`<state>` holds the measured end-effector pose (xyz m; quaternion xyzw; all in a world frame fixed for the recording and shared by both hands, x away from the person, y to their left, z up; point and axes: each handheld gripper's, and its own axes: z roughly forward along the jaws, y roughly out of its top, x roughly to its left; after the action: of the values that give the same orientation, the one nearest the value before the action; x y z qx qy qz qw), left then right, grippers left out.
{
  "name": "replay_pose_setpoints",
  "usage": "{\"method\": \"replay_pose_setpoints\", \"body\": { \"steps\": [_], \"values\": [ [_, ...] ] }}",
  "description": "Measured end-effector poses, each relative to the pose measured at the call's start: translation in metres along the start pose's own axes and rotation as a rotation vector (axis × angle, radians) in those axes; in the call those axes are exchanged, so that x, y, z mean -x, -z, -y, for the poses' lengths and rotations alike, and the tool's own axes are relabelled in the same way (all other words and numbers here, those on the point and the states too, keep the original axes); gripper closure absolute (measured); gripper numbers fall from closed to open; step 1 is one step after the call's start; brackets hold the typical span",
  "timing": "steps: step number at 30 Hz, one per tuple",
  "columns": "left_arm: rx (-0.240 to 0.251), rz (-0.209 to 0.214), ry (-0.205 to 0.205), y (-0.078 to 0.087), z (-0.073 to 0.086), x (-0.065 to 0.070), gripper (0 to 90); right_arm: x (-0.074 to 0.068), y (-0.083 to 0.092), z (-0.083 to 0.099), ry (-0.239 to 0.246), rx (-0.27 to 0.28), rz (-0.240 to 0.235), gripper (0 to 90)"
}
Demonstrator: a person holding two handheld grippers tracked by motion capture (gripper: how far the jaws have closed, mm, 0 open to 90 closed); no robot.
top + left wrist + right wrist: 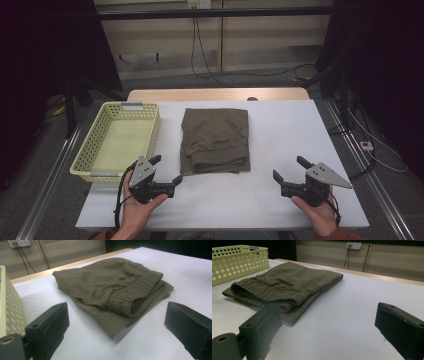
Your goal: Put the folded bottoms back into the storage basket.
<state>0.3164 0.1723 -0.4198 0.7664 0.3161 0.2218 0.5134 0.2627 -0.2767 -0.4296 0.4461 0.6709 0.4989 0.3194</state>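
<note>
1. My left gripper (166, 170) hangs with jaws spread, empty, just off the near-left corner of the folded olive trousers (215, 140).
2. The trousers lie mid-table, long axis running away from me, elastic waistband nearest, I think.
3. My right gripper (288, 170), jaws apart and empty, sits farther off.

folded olive garment (215, 140) mid-table, left gripper (166, 170) near, jaws open

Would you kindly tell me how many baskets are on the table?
1. The basket stands at the table's left edge, left of the folded garment and just beyond the left gripper. Nothing seems to lie inside it.
</note>
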Motion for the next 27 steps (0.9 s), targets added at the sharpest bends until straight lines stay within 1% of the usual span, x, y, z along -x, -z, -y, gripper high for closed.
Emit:
{"method": "replay_pose_setpoints", "body": {
  "steps": [2, 5, 6, 8, 9, 10, 11, 13, 14, 15, 17, 21, 22, 23, 24, 26, 27],
  "values": [
    [0.002, -0.008, 0.002, -0.002, -0.001, 0.0, 5.8, 0.0, -0.001, 0.0, 0.001, -0.004, -0.003, 6.9],
    [-0.008, -0.002, 0.003, -0.004, -0.002, -0.001, 5.8, 0.0, -0.001, 0.001, 0.003, -0.007, -0.002, 6.9],
    [-0.021, -0.011, 0.007, -0.005, -0.002, -0.001, 5.8, 0.0, -0.001, 0.001, 0.001, -0.007, -0.001, 6.9],
    [-0.019, -0.019, 0.011, -0.005, -0.003, -0.002, 3.7, 0.0, -0.001, 0.001, -0.003, -0.009, -0.001, 6.9],
    [-0.009, -0.007, 0.018, -0.005, -0.003, -0.003, 3.7, 0.0, -0.001, 0.001, -0.003, -0.009, -0.001, 6.9],
    [-0.005, -0.003, 0.024, -0.004, -0.004, -0.003, 3.9, 0.0, -0.001, 0.001, -0.001, -0.01, -0.004, 6.9],
    [-0.004, -0.006, 0.016, -0.004, -0.005, -0.004, 3.6, 0.0, -0.001, 0.001, 0.001, -0.011, -0.006, 6.9],
    [-0.008, -0.001, 0.029, -0.005, -0.005, -0.005, 3.6, 0.0, -0.001, 0.001, 0.001, -0.016, -0.015, 6.9],
    [-0.012, 0.007, 0.042, -0.006, -0.005, -0.005, 3.6, 0.0, -0.001, 0.001, 0.001, -0.016, -0.015, 6.9],
    [-0.019, 0.01, 0.037, -0.006, -0.005, -0.005, 3.6, 0.0, -0.001, 0.001, 0.0, -0.017, -0.018, 6.7],
    [-0.028, 0.01, 0.04, -0.008, -0.006, -0.005, 3.5, 0.0, -0.002, 0.002, -0.001, -0.016, -0.025, 6.6],
    [-0.027, 0.002, 0.037, -0.01, -0.008, -0.006, 3.5, 0.001, -0.001, 0.002, -0.006, -0.017, -0.024, 6.5],
    [-0.037, 0.018, 0.036, -0.012, -0.009, -0.006, 3.4, 0.001, -0.001, 0.002, -0.008, -0.018, -0.02, 6.5],
    [-0.051, 0.025, 0.025, -0.014, -0.009, -0.006, 3.7, 0.001, -0.001, 0.002, -0.007, -0.018, -0.02, 6.5],
    [-0.051, 0.025, 0.025, -0.014, -0.009, -0.006, 4.4, 0.001, -0.001, 0.002, -0.007, -0.018, -0.02, 6.5],
    [-0.074, 0.02, 0.018, -0.016, -0.007, -0.003, 4.0, 0.0, -0.001, 0.002, -0.006, -0.02, -0.023, 6.5],
    [-0.072, 0.025, 0.016, -0.016, -0.008, -0.002, 4.3, -0.001, -0.001, 0.002, -0.001, -0.02, -0.025, 6.6]
  ]
}}
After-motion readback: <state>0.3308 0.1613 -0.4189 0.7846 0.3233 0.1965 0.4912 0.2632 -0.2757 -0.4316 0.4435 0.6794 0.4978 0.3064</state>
